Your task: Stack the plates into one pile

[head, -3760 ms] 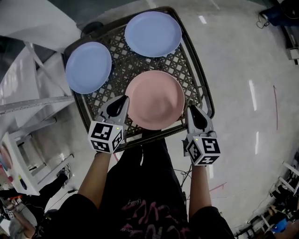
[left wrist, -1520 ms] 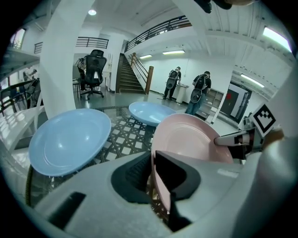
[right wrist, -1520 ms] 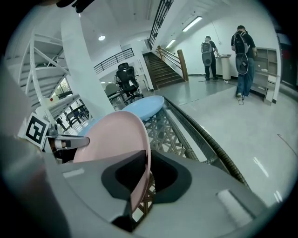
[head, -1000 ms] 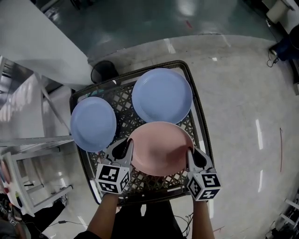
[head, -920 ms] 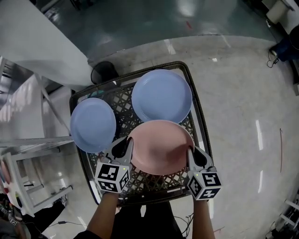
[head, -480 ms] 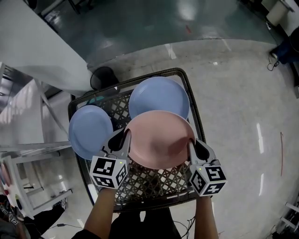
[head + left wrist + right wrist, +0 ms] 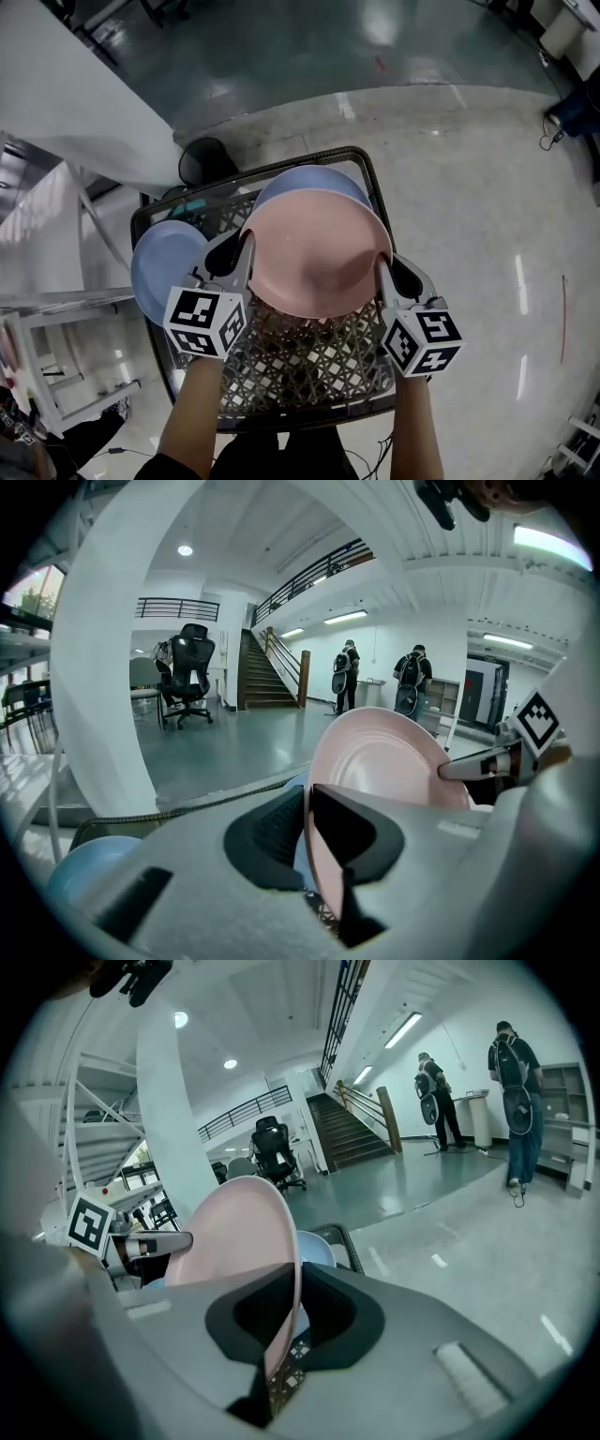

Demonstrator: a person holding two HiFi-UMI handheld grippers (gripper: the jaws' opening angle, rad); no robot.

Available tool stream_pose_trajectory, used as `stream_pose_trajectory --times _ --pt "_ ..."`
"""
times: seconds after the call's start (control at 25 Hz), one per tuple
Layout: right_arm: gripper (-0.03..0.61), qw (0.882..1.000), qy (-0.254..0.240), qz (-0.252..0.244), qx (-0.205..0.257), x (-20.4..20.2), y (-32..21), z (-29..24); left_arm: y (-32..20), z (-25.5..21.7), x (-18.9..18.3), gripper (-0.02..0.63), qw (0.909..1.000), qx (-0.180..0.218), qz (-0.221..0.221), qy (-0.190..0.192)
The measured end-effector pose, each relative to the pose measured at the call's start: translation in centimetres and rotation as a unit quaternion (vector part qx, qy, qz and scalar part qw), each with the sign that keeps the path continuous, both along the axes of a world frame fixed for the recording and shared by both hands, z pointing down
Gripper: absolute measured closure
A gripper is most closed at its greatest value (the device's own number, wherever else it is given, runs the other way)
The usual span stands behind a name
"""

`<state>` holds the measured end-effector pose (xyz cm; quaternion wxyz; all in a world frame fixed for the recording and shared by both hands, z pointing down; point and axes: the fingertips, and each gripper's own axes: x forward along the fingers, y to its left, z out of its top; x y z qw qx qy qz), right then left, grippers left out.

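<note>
A pink plate (image 7: 317, 251) hangs in the air above the black lattice basket (image 7: 309, 361), held by both grippers. My left gripper (image 7: 246, 251) is shut on its left rim, my right gripper (image 7: 382, 272) on its right rim. The pink plate (image 7: 394, 771) runs between the left jaws, and the pink plate (image 7: 239, 1241) runs between the right jaws. Under it, at the basket's far side, lies a blue plate (image 7: 309, 180), mostly covered. A second blue plate (image 7: 155, 272) sits at the basket's left edge, partly hidden by my left gripper.
The basket stands on a pale polished floor (image 7: 487, 187). A white pillar (image 7: 84, 84) rises at the far left, and white shelving (image 7: 56, 319) stands to the left. People (image 7: 511, 1082) walk in the hall beyond.
Both grippers have lifted the pink plate and carried it away from me, so that it now covers most of the far blue plate. The basket has slid lower in the head view.
</note>
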<state>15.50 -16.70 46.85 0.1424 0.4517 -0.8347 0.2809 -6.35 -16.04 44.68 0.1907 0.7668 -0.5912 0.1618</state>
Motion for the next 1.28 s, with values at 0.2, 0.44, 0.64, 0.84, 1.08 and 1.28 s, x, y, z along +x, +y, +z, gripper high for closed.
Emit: stream_pose_trajectory --times 0.2,0.44,0.64,0.84,1.08,1.28 --pt "0.549 1.000 -0.003 -0.007 0.004 -0.4 -2.7 -0.4 -2.2 -0.3 -0.4 0.582 1.0000 0.003 -0.008 0.002" --pt "0.551 1.000 -0.003 -0.012 -0.005 -1.4 -4.4 0.9 -4.1 1.1 -1.4 0.581 0.9999 -0.007 -0.013 0.008" --pt "0.549 1.000 0.001 -0.020 -0.005 -1.9 -5.3 1.7 -4.6 2.5 -1.8 0.581 0.9997 -0.018 -0.012 0.008" --pt "0.545 0.999 0.015 -0.032 -0.007 -2.0 -6.1 3.1 -5.5 4.6 -1.9 0.578 0.9992 -0.034 -0.014 0.017" --pt "0.540 0.999 0.032 -0.041 -0.010 -2.0 -6.7 4.4 -6.4 6.0 -1.8 0.574 0.9990 -0.043 -0.010 0.007" --pt "0.528 0.998 0.041 -0.050 -0.015 -2.3 -7.1 5.2 -6.8 6.7 -2.0 0.574 0.9988 -0.048 -0.013 0.002"
